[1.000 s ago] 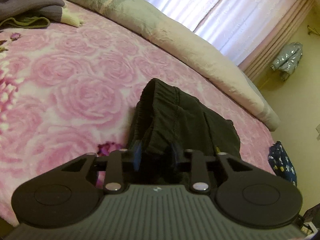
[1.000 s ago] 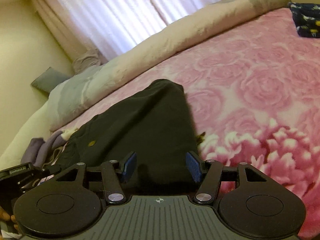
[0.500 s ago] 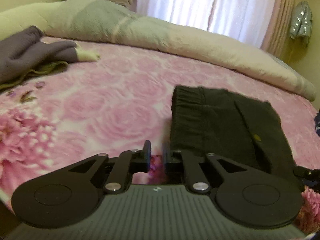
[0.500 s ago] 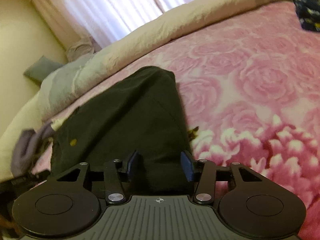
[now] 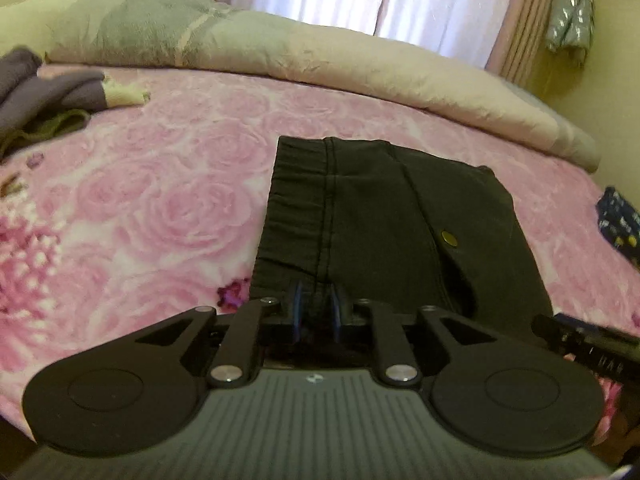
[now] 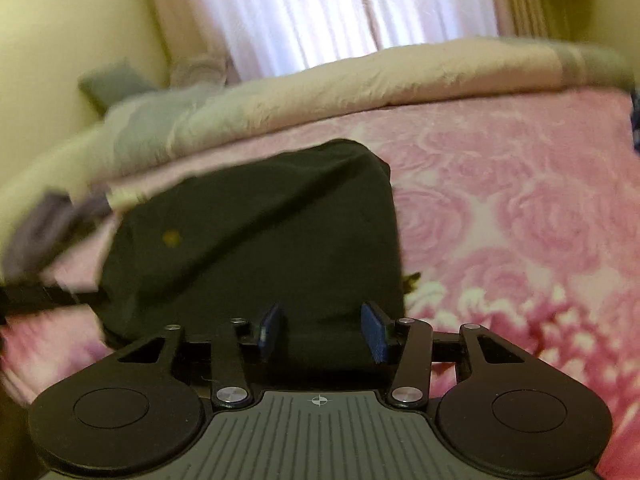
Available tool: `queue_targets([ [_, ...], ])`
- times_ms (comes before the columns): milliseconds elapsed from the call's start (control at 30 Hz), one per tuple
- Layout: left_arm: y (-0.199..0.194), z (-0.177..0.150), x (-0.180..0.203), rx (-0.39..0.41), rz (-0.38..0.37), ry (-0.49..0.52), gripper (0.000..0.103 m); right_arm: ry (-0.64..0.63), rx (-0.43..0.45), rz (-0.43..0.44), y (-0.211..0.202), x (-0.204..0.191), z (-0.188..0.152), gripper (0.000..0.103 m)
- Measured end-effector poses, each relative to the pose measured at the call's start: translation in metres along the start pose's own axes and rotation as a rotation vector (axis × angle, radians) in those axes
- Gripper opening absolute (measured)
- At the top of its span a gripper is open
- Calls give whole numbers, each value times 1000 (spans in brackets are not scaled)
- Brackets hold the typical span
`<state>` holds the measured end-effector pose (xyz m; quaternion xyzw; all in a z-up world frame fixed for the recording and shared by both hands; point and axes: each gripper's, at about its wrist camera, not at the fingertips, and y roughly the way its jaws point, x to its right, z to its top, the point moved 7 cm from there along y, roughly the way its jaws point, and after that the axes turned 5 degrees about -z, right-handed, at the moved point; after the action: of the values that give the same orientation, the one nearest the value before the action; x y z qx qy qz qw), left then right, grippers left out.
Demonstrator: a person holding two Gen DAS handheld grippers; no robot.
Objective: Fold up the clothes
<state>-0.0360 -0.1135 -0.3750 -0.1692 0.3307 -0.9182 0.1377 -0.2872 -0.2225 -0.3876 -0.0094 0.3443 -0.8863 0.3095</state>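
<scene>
A folded black garment (image 5: 380, 220) with an elastic waistband and a brass button (image 5: 449, 237) lies flat on the pink rose bedcover (image 5: 160, 200). My left gripper (image 5: 315, 312) is at its near edge by the waistband seam. Its jaws stand narrowly apart and are opening, with fabric between the pads. In the right wrist view the same garment (image 6: 260, 240) fills the middle. My right gripper (image 6: 324, 330) is open over its near right corner, with cloth below and between the blue pads (image 6: 374, 332). The right gripper's black body (image 5: 580, 340) shows at the left view's right edge.
A rolled beige and grey duvet (image 5: 320, 60) runs along the bed's far side below white curtains (image 6: 340, 12). Purple and green clothes (image 5: 40, 92) lie at the far left. A navy patterned garment (image 5: 620, 224) lies at the right edge, and a silver jacket (image 5: 570, 28) hangs on the wall.
The garment, bunched up in my left gripper a second ago, now lies flat. My left gripper let go, shifted from the pink cover onto the waistband edge. The right jaws narrowed slightly; both views rolled level.
</scene>
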Motion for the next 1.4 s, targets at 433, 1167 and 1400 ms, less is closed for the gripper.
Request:
queue_targets([
  [433, -46, -23, 25, -82, 156, 74, 16, 36, -88, -39, -39, -3, -15, 47],
  [1167, -136, -55, 26, 53, 1, 48, 19, 29, 47, -75, -132, -30, -21, 47],
  [1400, -116, -74, -4, 14, -22, -28, 19, 32, -9, -87, -120, -39, -37, 47],
])
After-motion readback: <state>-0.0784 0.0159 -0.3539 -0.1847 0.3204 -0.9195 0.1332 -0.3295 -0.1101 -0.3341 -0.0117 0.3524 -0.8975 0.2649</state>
